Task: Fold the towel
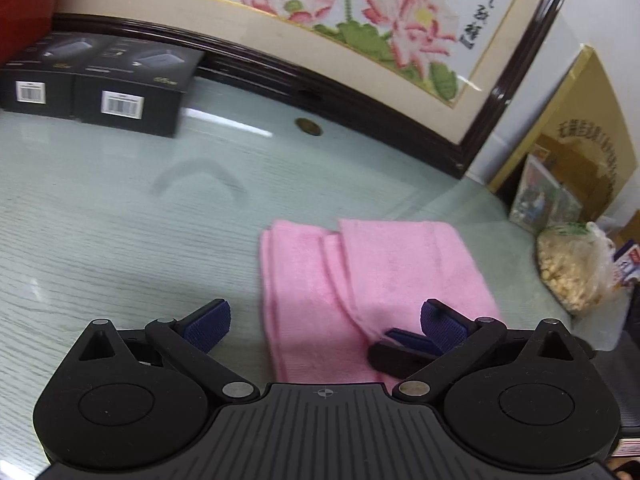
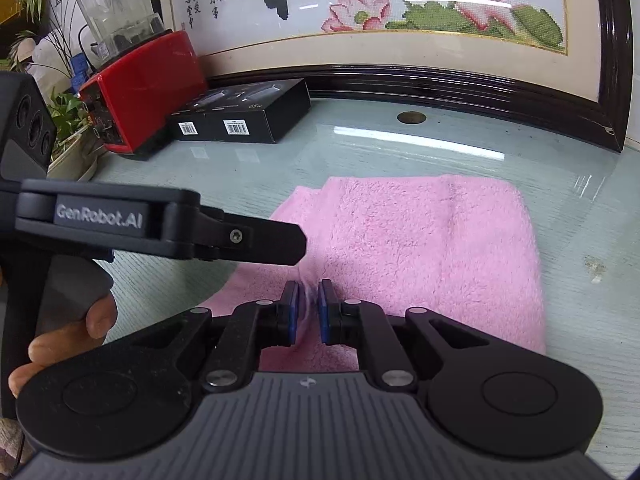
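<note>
your left tool [image 1: 325, 322] stands wide apart, nothing between its pads, hanging over the near left part of the pink towel [image 1: 372, 280]. your right tool [image 2: 307, 306] is pinched narrow on a raised ridge of the towel at its near edge; a thin fold of pink cloth sits between the blue pads [image 2: 325, 312]. the towel lies folded in layers on the glass counter [image 2: 400, 148], near the front edge and well apart from the framed picture [image 2: 400, 20] leaning at the back edge. two black boxes [image 2: 240, 116] and a red blender [image 2: 140, 92] sit toward the back left corner. a bag of snacks [image 1: 572, 268] rests near the right edge. your hand [image 2: 68, 332] grips the left tool's handle.
</note>
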